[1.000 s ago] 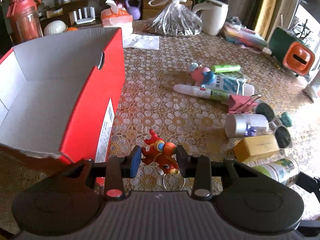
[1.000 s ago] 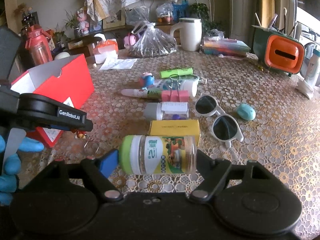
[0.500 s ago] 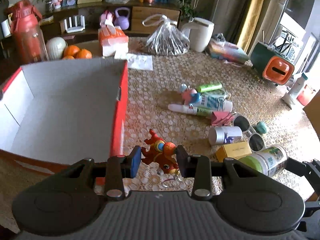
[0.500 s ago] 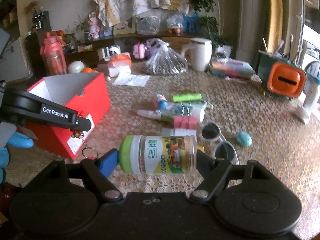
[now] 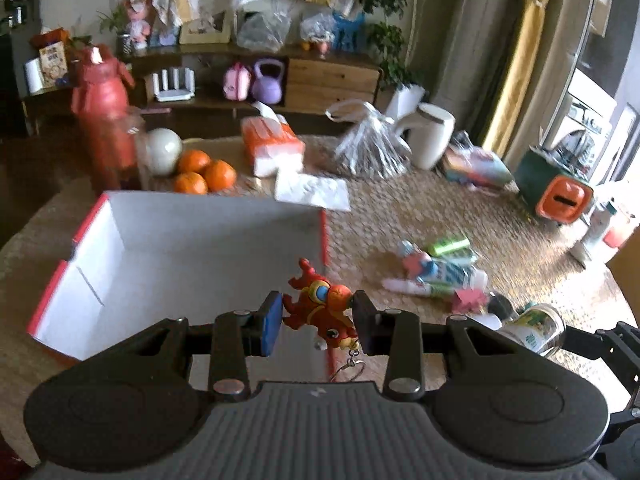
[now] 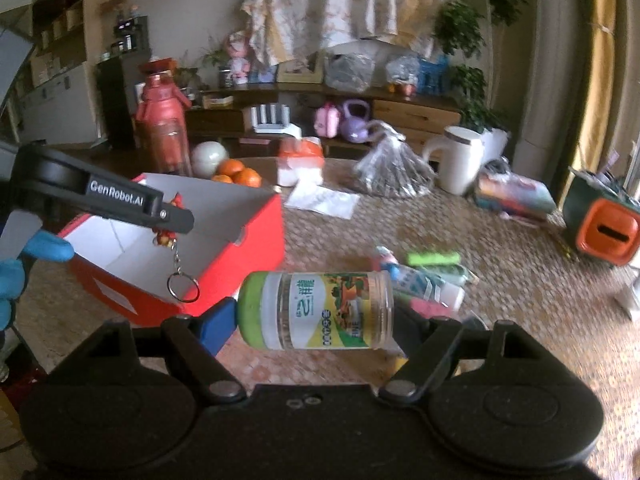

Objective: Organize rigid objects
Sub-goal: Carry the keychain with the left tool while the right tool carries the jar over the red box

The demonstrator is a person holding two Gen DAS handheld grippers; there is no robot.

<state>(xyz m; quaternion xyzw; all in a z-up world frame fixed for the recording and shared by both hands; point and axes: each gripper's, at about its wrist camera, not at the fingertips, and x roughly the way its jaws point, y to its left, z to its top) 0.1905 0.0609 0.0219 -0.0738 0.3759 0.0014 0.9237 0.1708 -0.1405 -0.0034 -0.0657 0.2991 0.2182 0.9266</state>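
left tongs (image 5: 318, 322): clamped on keychain (image 5: 320, 308), a red figure pinched side to side; ring (image 5: 347, 370) dangling below.
left tongs, seen from right camera (image 6: 168, 216): hanging over the near part of box (image 6: 256, 216), ring (image 6: 183, 286) inside the rim line.
right tongs (image 6: 316, 312): clamped on jar (image 6: 316, 310) end to end, green lid against the blue pad, base against the far pad.
jar axis: lying level, crosswise to the tongs, label facing the camera.
jar, from left camera (image 5: 534, 330): low at the right, outside the box, above the tabletop (image 5: 400, 208).
box (image 5: 192, 240): open top, white inside, red outside, nothing visible in it; ahead and left of both tongs.
key relation: box opening straight under and ahead of keychain; box lying left of jar, red side wall between jar and the opening.
nearer tongs: left, by a clear margin; right well off to the side.
likely step: carrying both items to the box, neither yet dropped.
next move, as judged: left to let go over the opening; right to swing leftward past the wall before release.
risk: ring catching on the rim; jar landing on its side and rolling.
remaining clutter (image 5: 436, 276): pens, clip, tubes in a heap on the tabletop right of the box, blurred.
hand (image 6: 24, 264): blue glove at the left tongs' grip.
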